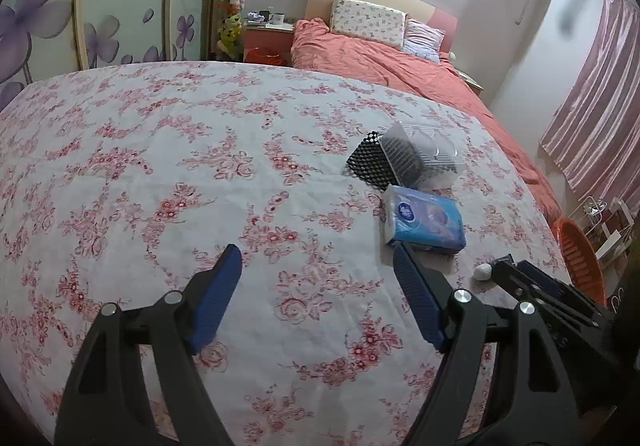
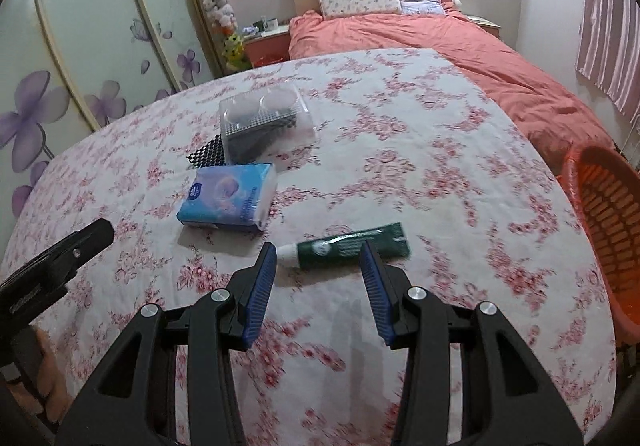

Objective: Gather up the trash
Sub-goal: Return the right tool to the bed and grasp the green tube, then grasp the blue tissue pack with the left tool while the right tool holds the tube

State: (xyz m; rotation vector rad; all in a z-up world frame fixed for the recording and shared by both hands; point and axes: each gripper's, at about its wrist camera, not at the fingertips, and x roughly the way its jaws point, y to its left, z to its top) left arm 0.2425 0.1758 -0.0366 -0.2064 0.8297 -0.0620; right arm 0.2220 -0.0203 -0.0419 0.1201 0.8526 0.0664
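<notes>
A dark green tube (image 2: 344, 246) with a white cap (image 2: 288, 252) lies on the flowered tablecloth (image 2: 400, 173). My right gripper (image 2: 319, 248) hovers just above it, open, its blue pads either side of the tube's cap end and not touching it. In the left wrist view only the white cap (image 1: 484, 272) shows, beside the right gripper (image 1: 510, 266). My left gripper (image 1: 318, 252) is open over bare cloth with nothing between its fingers. A blue tissue pack (image 1: 426, 219) lies just beyond its right fingertip.
A clear plastic box (image 2: 264, 125) rests on a black mesh mat (image 2: 208, 155) behind the tissue pack (image 2: 230, 199). An orange slatted basket (image 2: 608, 213) stands off the table's right edge. A hand (image 2: 44, 378) holds the left gripper's body (image 2: 80, 242). A bed lies beyond.
</notes>
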